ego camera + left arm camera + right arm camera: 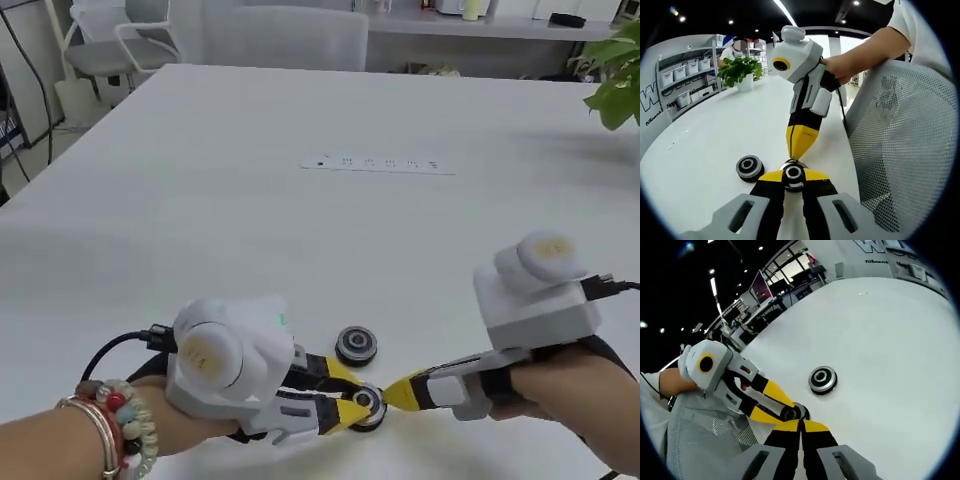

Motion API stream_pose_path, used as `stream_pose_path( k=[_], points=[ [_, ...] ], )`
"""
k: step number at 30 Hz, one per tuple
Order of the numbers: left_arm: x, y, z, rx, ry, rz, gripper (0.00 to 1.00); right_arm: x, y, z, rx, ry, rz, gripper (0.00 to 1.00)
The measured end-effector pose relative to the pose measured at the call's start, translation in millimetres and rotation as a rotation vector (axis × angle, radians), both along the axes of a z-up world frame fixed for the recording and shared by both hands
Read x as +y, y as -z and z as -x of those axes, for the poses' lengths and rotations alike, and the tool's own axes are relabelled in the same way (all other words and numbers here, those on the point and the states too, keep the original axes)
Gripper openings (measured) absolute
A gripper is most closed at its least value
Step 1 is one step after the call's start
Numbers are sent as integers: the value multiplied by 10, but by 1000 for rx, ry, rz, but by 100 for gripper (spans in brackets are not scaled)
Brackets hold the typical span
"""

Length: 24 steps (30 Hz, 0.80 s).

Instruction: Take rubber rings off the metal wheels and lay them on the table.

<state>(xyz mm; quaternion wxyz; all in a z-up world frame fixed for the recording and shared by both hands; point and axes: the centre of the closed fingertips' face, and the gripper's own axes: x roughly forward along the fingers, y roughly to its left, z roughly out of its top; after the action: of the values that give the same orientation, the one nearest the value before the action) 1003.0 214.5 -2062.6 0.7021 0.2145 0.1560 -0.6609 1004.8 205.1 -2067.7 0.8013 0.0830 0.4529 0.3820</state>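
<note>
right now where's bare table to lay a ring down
Widest bare patch: the table between the socket strip and the loose wheel. Also bare to that wheel's right. Crowded near the front edge, where the left gripper and right gripper meet at the held wheel.

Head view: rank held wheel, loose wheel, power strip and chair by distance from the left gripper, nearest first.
1. Held wheel, between the left gripper's jaws.
2. Loose wheel, on the table just beyond the jaws.
3. Power strip, mid-table.
4. Chair, past the far edge.
</note>
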Motion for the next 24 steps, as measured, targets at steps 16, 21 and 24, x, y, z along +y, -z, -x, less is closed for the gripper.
stream_pose_path(
  k=[16,21,24],
  points=[
    [-2,-4,10,-13,14,-8,8,20,-36,15,-4,-11,-4,0],
    [-3,-5,9,-11,13,-8,8,24,-49,15,-6,-11,-6,0],
    [-4,-4,7,-9,10,-8,8,32,-55,17,-9,-11,-6,0]
  ],
)
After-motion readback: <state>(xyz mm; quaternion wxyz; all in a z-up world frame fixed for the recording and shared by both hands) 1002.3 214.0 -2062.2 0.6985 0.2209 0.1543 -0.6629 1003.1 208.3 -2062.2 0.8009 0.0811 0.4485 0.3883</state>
